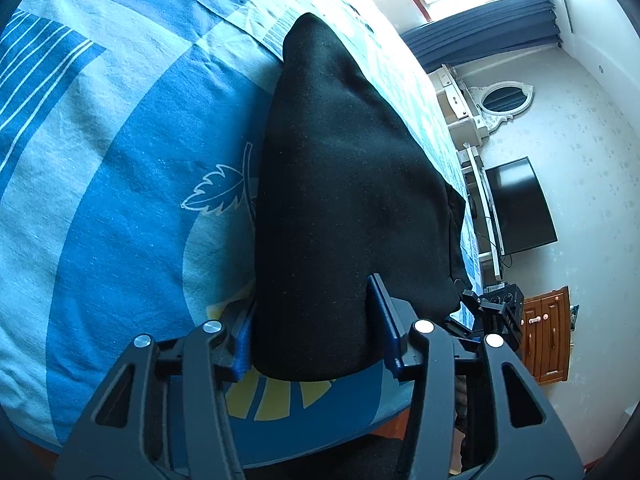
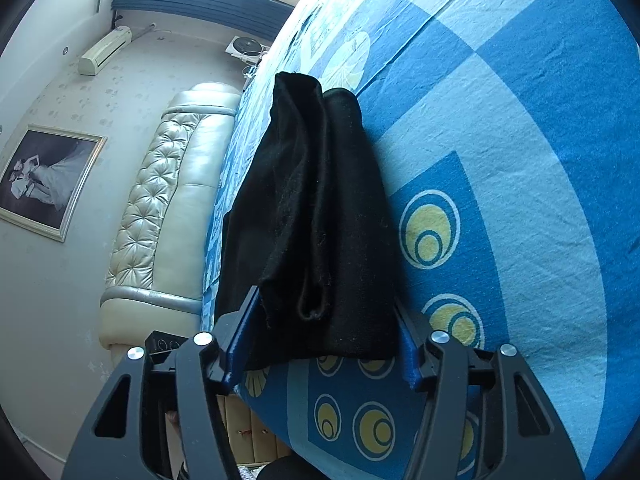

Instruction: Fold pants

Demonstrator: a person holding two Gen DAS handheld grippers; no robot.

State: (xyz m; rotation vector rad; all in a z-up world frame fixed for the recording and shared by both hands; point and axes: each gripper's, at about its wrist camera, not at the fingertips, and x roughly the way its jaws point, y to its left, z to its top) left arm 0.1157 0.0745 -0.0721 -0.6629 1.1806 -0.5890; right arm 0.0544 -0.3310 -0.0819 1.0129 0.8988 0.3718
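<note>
The black pants [image 1: 344, 184] lie folded on the blue patterned bed sheet [image 1: 120, 160]. My left gripper [image 1: 316, 320] has its blue pads on either side of the near end of the fabric, which fills the gap between them. In the right wrist view the pants [image 2: 312, 220] show bunched layers with a rolled hem. My right gripper [image 2: 324, 328] likewise has the near edge of the fabric filling the gap between its blue pads. The right gripper also shows in the left wrist view [image 1: 496, 308] at the bed's edge.
The bed sheet [image 2: 500, 160] spreads wide to the right. A padded cream headboard [image 2: 168, 208] stands at the left. A TV [image 1: 520, 208], a white dresser with oval mirror [image 1: 504, 100] and a wooden cabinet [image 1: 548, 340] stand beyond the bed's edge.
</note>
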